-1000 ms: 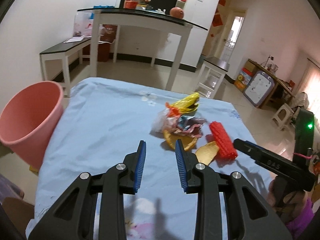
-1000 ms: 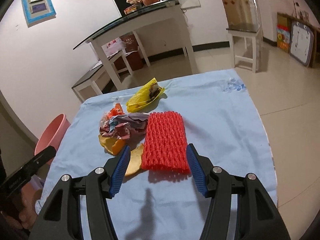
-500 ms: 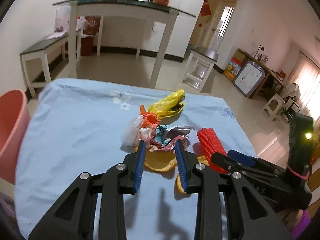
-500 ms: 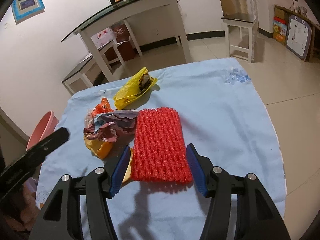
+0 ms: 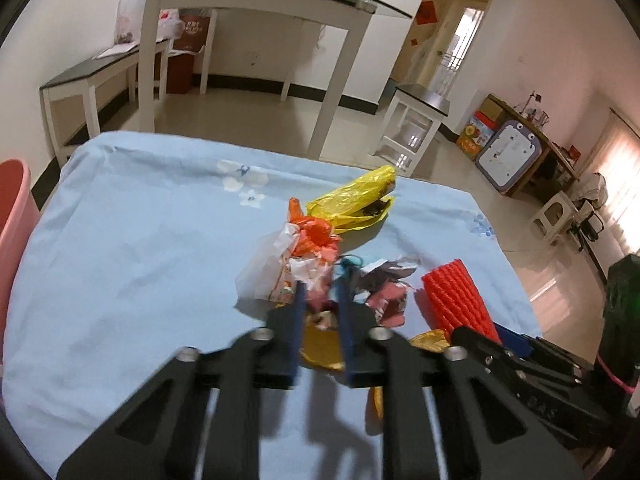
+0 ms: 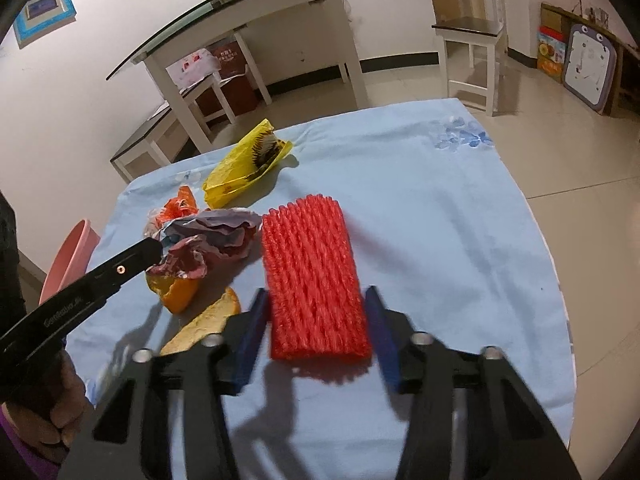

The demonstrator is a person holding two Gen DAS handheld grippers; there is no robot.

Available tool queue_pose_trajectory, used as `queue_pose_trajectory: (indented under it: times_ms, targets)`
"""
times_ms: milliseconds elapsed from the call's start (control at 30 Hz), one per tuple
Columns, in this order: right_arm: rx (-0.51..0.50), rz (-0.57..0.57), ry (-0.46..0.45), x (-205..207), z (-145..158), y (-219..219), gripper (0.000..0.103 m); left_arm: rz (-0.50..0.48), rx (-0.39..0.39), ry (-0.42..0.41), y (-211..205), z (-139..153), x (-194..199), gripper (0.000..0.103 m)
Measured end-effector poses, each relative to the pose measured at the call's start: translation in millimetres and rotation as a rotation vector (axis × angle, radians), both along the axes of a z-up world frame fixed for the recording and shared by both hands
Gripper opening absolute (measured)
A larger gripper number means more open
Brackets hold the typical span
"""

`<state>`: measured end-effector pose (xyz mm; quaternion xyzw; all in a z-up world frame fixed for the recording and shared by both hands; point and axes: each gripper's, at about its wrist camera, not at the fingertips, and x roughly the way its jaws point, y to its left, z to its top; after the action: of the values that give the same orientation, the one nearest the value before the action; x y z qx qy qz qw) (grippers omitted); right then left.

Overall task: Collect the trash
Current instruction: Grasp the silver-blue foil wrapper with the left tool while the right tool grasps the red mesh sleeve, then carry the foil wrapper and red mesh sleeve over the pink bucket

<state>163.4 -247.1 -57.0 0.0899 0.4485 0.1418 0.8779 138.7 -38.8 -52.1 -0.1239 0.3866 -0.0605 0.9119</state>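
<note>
Since a second ago both my grippers have come down onto the trash and their jaws have just been closing. My right gripper (image 6: 316, 322) straddles the near end of the red foam fruit net (image 6: 312, 280), pads close beside it, not clearly pressing. My left gripper (image 5: 320, 300) pinches the crumpled wrappers (image 5: 316, 276), above orange peel (image 5: 320, 348), on the blue tablecloth (image 5: 140, 240).

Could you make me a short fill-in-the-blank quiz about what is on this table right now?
1. The red foam fruit net lies between the fingers of the ____ hand-held gripper.
2. The left hand-held gripper has been closing on the crumpled ____.
3. The tablecloth is light ____.
4. The plastic bag farthest back is ____.

Missing words: right; wrapper; blue; yellow
</note>
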Motion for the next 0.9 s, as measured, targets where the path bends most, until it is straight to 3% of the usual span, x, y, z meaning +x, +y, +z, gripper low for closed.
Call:
queue_pose_trajectory:
  times_ms: [33, 133, 600, 900]
  targets:
    - [0.01, 0.001, 0.007, 0, 0, 0, 0.025, -0.005, -0.001, -0.005, -1, 1, -1, 0.009]
    - [0.024, 0.005, 0.009, -2, 1, -2, 0.02, -0.02, 0.01, -0.026, -4, 6, -6, 0.008]
    - [0.07, -0.019, -0.114, -35, 42, -15, 0.019, 0.004, -0.029, -0.143, 14, 53, -50, 0.008]
    - [0.089, 0.028, -0.157, -60, 63, 3, 0.019, 0.038, -0.001, -0.185, 29, 69, -83, 0.008]
